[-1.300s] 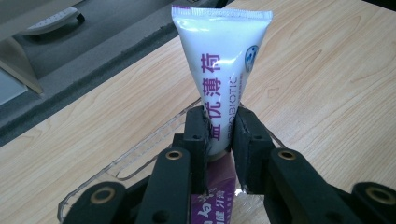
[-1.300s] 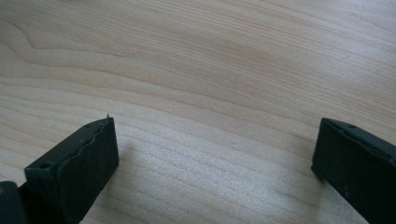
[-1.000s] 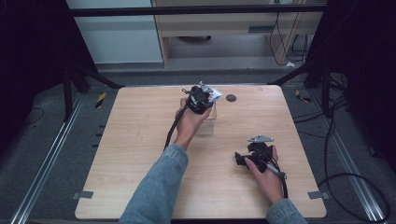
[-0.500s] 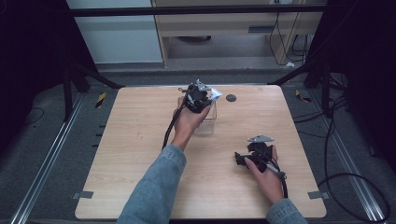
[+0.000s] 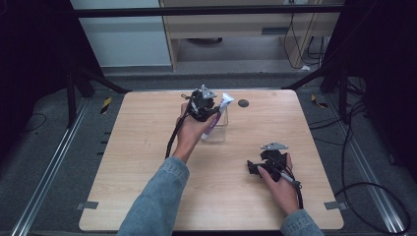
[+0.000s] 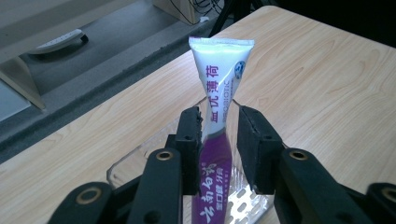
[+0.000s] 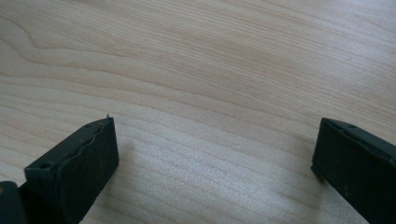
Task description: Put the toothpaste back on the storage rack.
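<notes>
Left gripper (image 6: 219,116): jaws just opening, loosely around the toothpaste tube (image 6: 220,70), standing upright in the clear holder (image 6: 122,164) at the far middle of the table (image 5: 142,152). Open wider, then draw back without tipping it. Right gripper (image 7: 215,140): wide open, empty; leave resting.

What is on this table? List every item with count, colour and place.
toothpaste tube: one, white and purple, standing in the container
clear plastic container: one, transparent, far middle of the table
round disc: one, dark, on the table just beyond the container
table: one, light wood
left tongs: one, black, around the tube; jaws have just been opening, tube between them with a gap at one pad
right tongs: one, black, wide open over bare wood, near right of the table
</notes>
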`<act>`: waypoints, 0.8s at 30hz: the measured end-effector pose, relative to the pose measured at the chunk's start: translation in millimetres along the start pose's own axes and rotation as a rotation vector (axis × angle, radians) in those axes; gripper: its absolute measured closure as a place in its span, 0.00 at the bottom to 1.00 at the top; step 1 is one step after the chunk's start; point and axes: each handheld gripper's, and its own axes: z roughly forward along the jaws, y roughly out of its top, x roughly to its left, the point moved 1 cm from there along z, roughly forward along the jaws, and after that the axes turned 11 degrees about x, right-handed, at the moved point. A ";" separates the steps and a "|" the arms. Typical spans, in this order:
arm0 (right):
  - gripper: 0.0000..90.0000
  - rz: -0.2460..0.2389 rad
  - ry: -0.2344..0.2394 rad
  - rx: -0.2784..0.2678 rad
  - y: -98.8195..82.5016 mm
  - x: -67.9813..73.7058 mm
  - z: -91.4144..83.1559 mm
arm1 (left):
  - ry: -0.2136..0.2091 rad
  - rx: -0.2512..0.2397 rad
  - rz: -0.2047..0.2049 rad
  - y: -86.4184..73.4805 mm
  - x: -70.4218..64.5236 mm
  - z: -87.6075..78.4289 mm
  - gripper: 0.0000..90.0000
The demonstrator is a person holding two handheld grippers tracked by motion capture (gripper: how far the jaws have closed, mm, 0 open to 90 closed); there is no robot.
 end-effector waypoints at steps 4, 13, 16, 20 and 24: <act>0.01 0.000 0.000 0.000 0.0 0.0 0.0 | -0.011 -0.024 -0.008 -1.9 1.7 -8.2 0.76; 0.01 -0.004 0.000 0.000 0.2 -0.2 0.2 | -0.048 -0.036 -0.004 -8.1 0.6 -22.0 0.63; 0.01 -0.005 0.000 -0.001 0.2 -0.2 0.2 | -0.094 -0.025 -0.022 -9.7 1.4 -26.8 0.59; 0.01 -0.006 0.001 -0.001 0.2 -0.3 0.2 | -0.070 -0.005 0.041 -9.1 -5.7 -34.2 0.50; 0.01 -0.006 0.001 -0.001 0.2 -0.2 0.2 | -0.077 0.001 0.046 -10.8 -6.8 -39.5 0.40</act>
